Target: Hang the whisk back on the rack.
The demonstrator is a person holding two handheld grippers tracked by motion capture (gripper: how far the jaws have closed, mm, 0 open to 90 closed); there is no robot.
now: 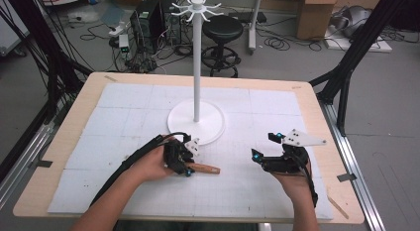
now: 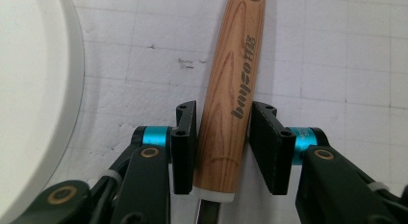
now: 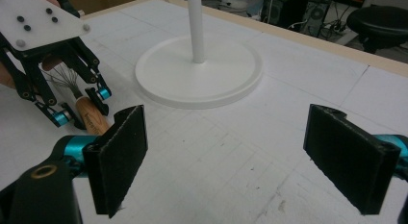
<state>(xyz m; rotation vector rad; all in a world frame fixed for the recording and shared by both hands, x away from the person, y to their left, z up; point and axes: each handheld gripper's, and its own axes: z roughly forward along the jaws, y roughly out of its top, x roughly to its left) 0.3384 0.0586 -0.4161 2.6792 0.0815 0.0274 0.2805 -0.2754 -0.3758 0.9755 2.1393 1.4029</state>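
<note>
Left gripper (image 2: 223, 147) is clamped on the whisk's wooden handle (image 2: 234, 84) near its wire end: light, stiff, smooth, likely slippery. Right gripper (image 3: 226, 161) gapes empty.

A dark brand mark is printed lengthwise along the wooden handle (image 2: 232, 84), seen in the left gripper view. It reads roughly "bayco" in lowercase letters, followed by two small characters too fine to make out. The same print appears on the handle in the right gripper view but is too small to read there. Tiny lettering on the blue sleeve (image 2: 302, 136) beside one pad of the left gripper (image 2: 225, 149) is illegible.
</note>
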